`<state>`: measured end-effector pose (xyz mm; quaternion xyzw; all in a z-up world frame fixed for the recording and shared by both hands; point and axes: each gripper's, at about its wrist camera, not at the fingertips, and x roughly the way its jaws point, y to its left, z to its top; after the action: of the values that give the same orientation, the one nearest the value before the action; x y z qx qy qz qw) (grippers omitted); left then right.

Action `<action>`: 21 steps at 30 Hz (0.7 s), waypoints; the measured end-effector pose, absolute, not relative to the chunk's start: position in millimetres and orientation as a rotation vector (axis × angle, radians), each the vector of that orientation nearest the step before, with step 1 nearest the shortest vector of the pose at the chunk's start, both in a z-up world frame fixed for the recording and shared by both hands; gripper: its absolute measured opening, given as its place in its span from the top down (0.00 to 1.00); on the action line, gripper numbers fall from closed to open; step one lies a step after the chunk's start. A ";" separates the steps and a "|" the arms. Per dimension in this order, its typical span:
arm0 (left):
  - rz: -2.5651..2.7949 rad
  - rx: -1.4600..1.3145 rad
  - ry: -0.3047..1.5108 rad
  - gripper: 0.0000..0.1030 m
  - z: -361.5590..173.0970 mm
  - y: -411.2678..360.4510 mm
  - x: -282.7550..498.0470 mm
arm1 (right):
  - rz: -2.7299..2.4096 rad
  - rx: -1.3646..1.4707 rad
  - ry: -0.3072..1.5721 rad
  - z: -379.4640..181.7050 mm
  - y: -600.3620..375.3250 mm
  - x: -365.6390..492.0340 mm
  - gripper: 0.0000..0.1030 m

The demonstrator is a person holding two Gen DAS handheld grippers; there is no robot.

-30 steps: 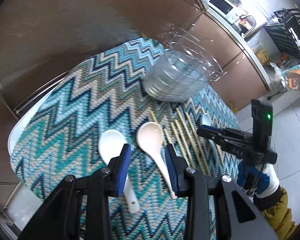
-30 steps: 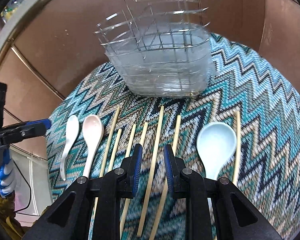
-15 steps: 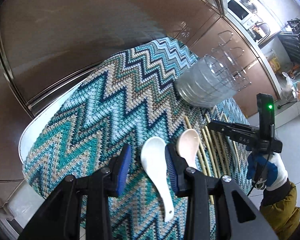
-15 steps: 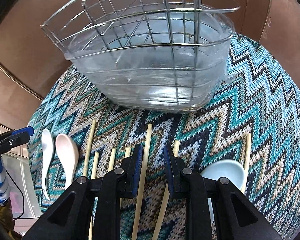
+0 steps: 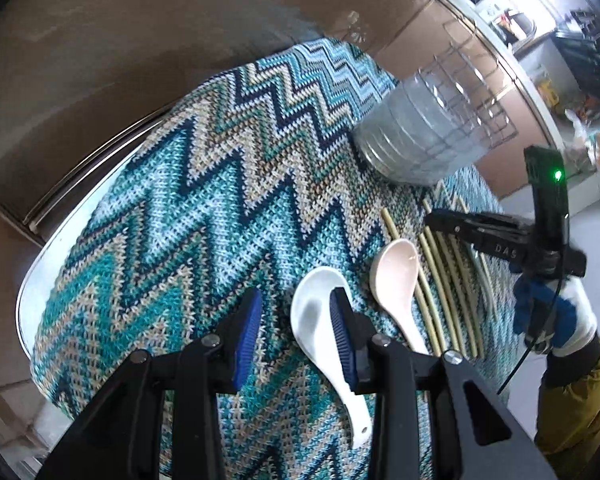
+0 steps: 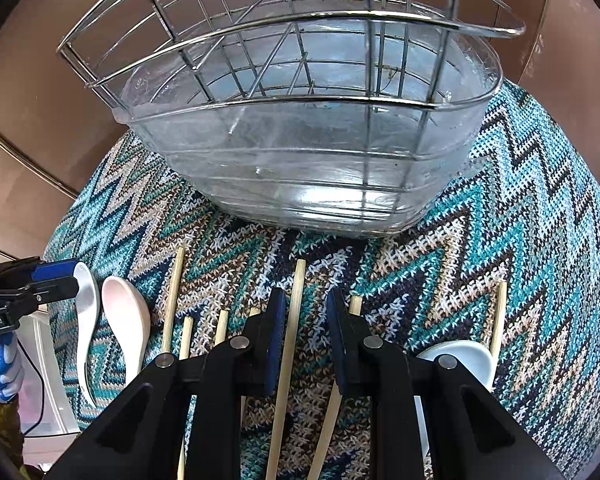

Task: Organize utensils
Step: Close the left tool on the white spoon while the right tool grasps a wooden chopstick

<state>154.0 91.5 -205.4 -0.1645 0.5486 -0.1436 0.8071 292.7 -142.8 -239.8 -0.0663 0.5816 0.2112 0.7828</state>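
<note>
Knitted zigzag cloth point(image 5: 204, 216) in teal, cream and navy covers the tabletop; a wire rack in a clear tub point(image 6: 312, 148) stands at its far side, blocking the view beyond; chopsticks point(image 6: 288, 352) lie side by side, tips toward the rack, one running between the released right tool point(image 6: 305, 328); the white spoon point(image 5: 320, 328), bowl forward, lies under the released left tool point(image 5: 296, 328), right of centre; the pink spoon point(image 5: 396, 280) lies just beside it.
</note>
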 end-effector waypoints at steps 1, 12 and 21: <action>-0.311 -0.339 1.181 0.68 -206.2 89.9 155.1 | 0.453 -0.148 1.257 -240.4 -144.4 292.7 0.81; -0.292 -0.303 1.198 0.93 -211.0 86.5 159.0 | 0.442 -0.180 1.252 -242.2 -131.7 287.3 0.94; -0.276 -0.263 1.132 0.96 -193.7 83.4 148.2 | 0.450 -0.127 1.186 -218.6 -137.7 267.7 0.95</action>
<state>148.2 83.4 -193.7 -0.1238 0.5329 -0.1302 0.8269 267.7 -137.7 -218.6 -0.0593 0.5538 0.2100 0.8035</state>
